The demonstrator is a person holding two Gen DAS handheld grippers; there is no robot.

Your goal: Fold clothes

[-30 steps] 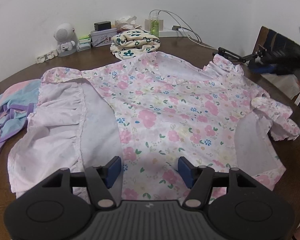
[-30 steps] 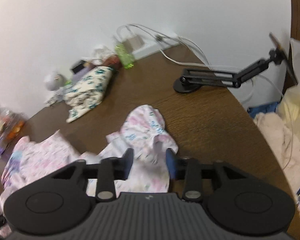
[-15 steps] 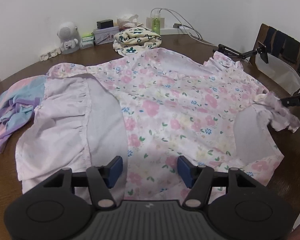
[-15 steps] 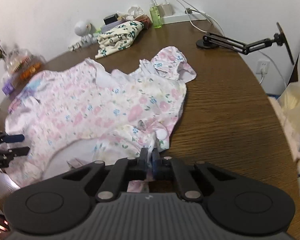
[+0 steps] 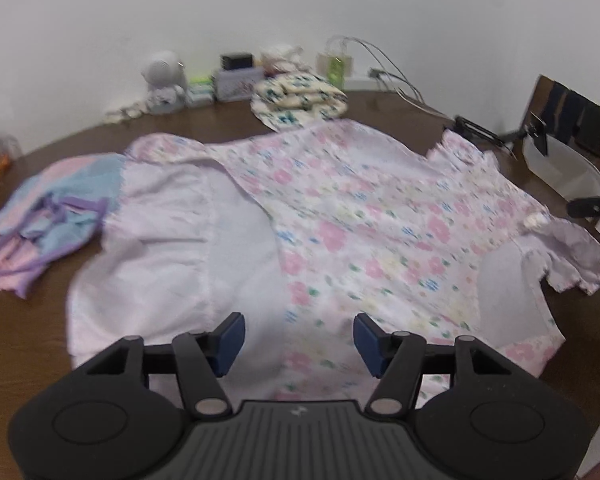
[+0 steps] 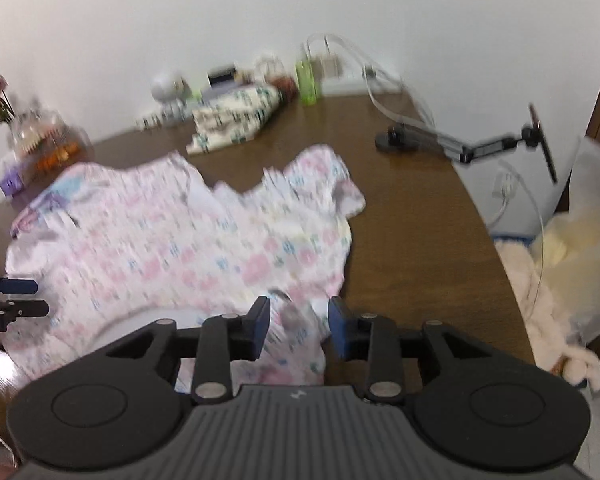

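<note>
Floral dress [image 5: 364, 216]: spread flat on the brown table [image 6: 420, 240]. Left gripper [image 5: 299, 338] apart, empty, over its hem. Right gripper [image 6: 299, 326] opening around its ruffled sleeve [image 6: 296, 320]; the sleeve wants laying flat inward before the side folds.

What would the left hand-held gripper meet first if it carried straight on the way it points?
Most likely the floral garment spread on the table. The left hand-held gripper angles down at its near hem with open jaws and nothing between them. The gap to the cloth cannot be judged from this blurred view.
</note>
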